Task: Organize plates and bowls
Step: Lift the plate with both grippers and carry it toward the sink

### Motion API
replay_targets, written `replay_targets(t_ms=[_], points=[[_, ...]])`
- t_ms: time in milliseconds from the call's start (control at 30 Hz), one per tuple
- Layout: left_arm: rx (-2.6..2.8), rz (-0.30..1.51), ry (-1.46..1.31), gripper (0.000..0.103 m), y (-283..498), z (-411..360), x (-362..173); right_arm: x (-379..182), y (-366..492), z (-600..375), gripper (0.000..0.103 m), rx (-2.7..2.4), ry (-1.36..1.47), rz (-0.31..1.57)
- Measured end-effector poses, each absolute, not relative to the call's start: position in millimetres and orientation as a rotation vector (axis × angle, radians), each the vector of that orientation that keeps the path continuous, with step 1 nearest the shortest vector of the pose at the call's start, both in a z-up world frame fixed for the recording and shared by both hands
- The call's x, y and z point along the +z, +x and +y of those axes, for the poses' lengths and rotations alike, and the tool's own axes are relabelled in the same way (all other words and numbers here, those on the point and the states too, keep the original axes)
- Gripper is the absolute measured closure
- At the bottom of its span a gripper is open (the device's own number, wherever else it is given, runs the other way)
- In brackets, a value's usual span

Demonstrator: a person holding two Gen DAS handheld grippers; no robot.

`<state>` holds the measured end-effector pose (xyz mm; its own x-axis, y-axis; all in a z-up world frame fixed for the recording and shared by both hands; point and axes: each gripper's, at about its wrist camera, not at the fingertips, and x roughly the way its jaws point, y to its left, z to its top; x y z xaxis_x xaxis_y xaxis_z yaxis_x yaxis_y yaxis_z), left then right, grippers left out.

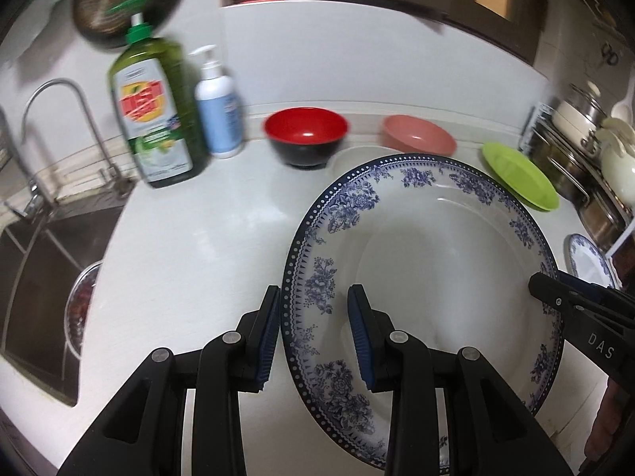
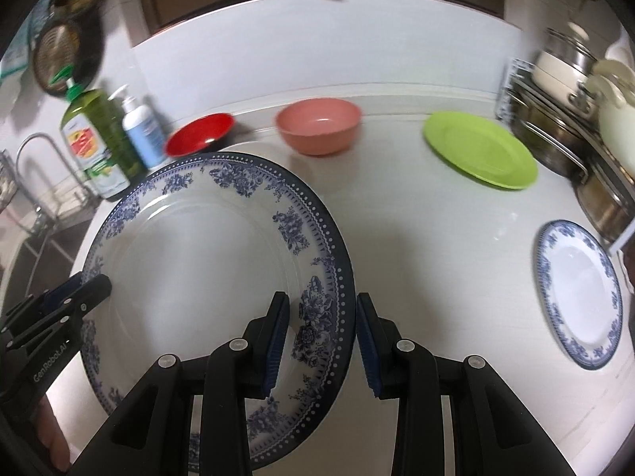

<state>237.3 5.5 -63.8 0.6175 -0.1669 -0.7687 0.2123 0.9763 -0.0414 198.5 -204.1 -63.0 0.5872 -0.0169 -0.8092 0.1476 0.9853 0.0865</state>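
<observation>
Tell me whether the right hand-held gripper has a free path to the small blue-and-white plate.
Probably not yet: the right hand-held gripper straddles the large blue-and-white floral plate's rim. The countertop toward the small blue-and-white plate looks unobstructed.

Right wrist fisheye view. The right gripper point(image 2: 321, 337) enters at 6 o'clock, its jaws apart and straddling the right rim of a large blue-and-white floral plate point(image 2: 198, 277): one finger lies over the plate's face, the other outside the rim. The plate is tilted above the white countertop point(image 2: 428, 246). At 9 o'clock the left gripper point(image 2: 85, 291) meets the plate's opposite rim; its jaw state cannot be told. At 12 o'clock stands a pink bowl point(image 2: 319, 127), with a red bowl point(image 2: 200, 135) at 11 o'clock. A green plate point(image 2: 480, 150) lies at 1 o'clock, a smaller blue-and-white plate point(image 2: 579, 293) at 3 o'clock. A green detergent bottle point(image 2: 95, 142) and a white pump bottle point(image 2: 141, 131) stand at 10 o'clock.
</observation>
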Motion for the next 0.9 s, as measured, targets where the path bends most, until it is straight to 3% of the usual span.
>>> replay_targets(t_ms=[900], points=[[-0.014,0.999,-0.039,0.069,231,112,-111,-108,226,-98,0.068,0.089,0.049,1.071]])
